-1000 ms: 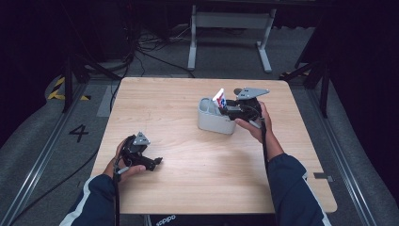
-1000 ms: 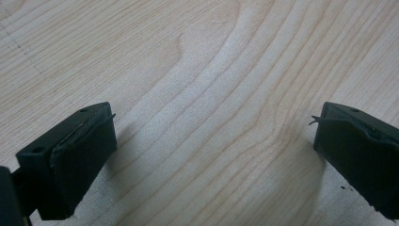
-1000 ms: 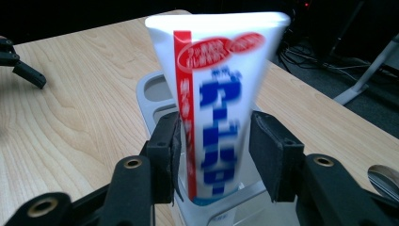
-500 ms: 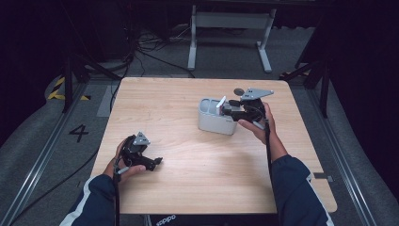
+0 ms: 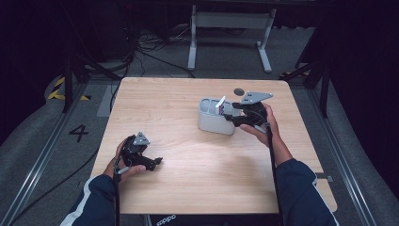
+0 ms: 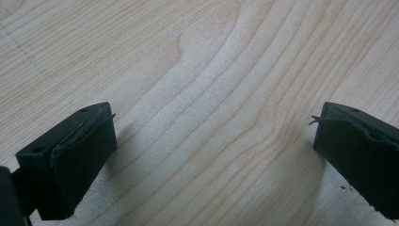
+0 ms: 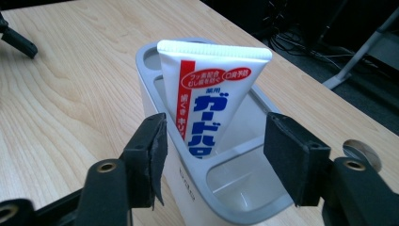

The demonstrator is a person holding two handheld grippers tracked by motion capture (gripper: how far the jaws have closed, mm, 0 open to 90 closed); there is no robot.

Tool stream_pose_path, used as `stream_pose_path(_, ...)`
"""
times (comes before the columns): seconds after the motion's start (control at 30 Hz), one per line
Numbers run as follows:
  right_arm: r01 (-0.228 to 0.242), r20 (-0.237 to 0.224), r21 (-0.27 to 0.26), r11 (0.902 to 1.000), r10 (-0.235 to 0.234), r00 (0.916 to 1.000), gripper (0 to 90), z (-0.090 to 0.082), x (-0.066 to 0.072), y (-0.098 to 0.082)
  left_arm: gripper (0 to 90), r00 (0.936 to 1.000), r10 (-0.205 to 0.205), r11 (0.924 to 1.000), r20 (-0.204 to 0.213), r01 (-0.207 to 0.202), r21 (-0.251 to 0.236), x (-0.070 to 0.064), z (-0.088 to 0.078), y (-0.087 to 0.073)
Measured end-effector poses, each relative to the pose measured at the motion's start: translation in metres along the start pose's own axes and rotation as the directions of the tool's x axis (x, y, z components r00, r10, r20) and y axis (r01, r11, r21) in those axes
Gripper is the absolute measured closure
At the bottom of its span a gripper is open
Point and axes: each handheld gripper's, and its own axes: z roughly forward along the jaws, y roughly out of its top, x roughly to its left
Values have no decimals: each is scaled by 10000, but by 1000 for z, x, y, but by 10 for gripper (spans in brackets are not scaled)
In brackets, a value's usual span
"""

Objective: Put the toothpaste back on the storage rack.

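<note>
On the right half of the light wooden table (image 5: 188,188) stands a grey plastic holder with several compartments (image 5: 214,123), and a white toothpaste tube with red and blue print (image 7: 211,99) is standing in it, cap end down and the flat crimped end up. The tube leans a little inside the middle compartment; the compartment nearest to the right gripper's camera has nothing visible in it. The right gripper (image 5: 235,115) is held just beside the holder, on its right side in the high view. Its jaws have just been opening; they now stand apart, one on each side of the tube's lower part and above the holder's rim, and the pads do not press on the tube, so it is released. A small dark round mark (image 5: 239,91) lies on the table behind the holder.

The left gripper (image 5: 153,161) rests low over the table near the front left edge, well apart from the holder. Its jaws are spread wide, with bare wood grain between them.
</note>
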Motion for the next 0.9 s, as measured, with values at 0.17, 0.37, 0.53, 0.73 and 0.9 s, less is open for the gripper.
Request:
stream_pose_path(0.17, 28, 84, 9, 10000, -28, 10000, 367, -7, 3, 0, 1, 10000, 3, 10000, -5, -3, -3, 0, 0, 0)
stream_pose_path(0.37, 342, 267, 213, 9992, -348, 9990, 346, -16, 7, -2, 2, 10000, -9, 10000, -17, 9, -5, 0, 0, 0)
stream_pose_path(0.53, 392, 364, 173, 9991, -398, 9985, 326, -25, 10, -3, 2, 10000, -8, 10000, -31, 8, -5, 0, 0, 0)
stream_pose_path(0.73, 672, 540, 329, 9972, -689, 9962, 292, -36, 16, -7, 1, 10000, -37, 10000, -38, 37, -11, 0, 0, 0)
stream_pose_path(0.9, 763, 1048, 633, 9951, -826, 9911, 253, -43, 19, -10, 1, 10000, -32, 10000, -45, 32, -12, 0, 0, 0)
